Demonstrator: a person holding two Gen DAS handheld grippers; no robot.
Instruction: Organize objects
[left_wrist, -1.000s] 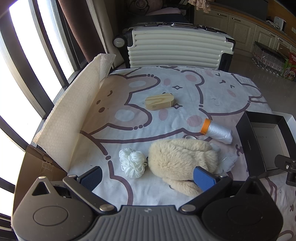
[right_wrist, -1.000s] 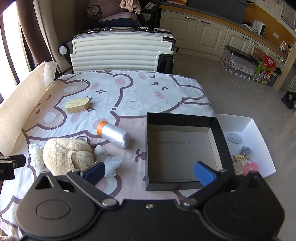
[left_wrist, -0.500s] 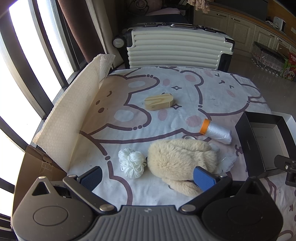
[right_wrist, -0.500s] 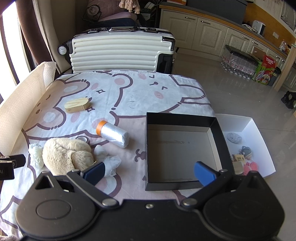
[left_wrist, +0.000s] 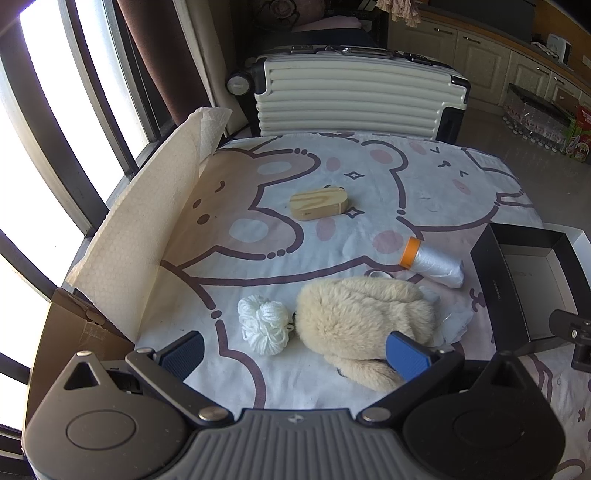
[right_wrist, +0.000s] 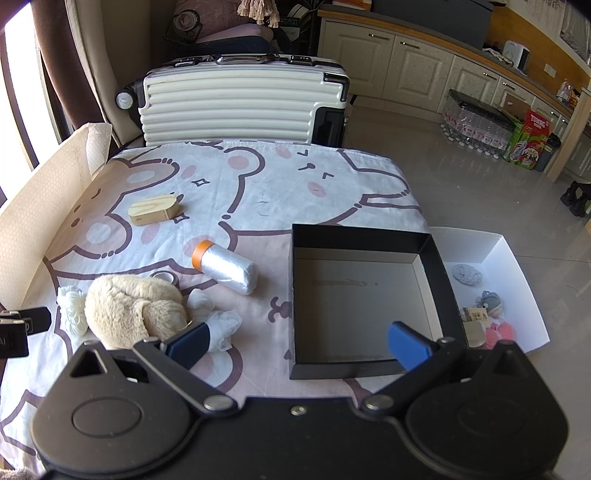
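crowding the plush toy (left_wrist: 364, 314): yarn ball (left_wrist: 263, 325), plastic roll (left_wrist: 434, 261), black box (right_wrist: 364, 295) beside

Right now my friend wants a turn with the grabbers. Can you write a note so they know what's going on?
Left gripper: open, holding nothing, over the near edge by the white yarn ball and fluffy plush.
Right gripper: open, holding nothing, at the black box.
On the cloth: wooden block, orange-capped roll, crumpled white plastic beside the plush.
Done: nothing is in the black box. A white tray beside it holds a few small things.
Left: probably move the loose items into the box, nearest first.
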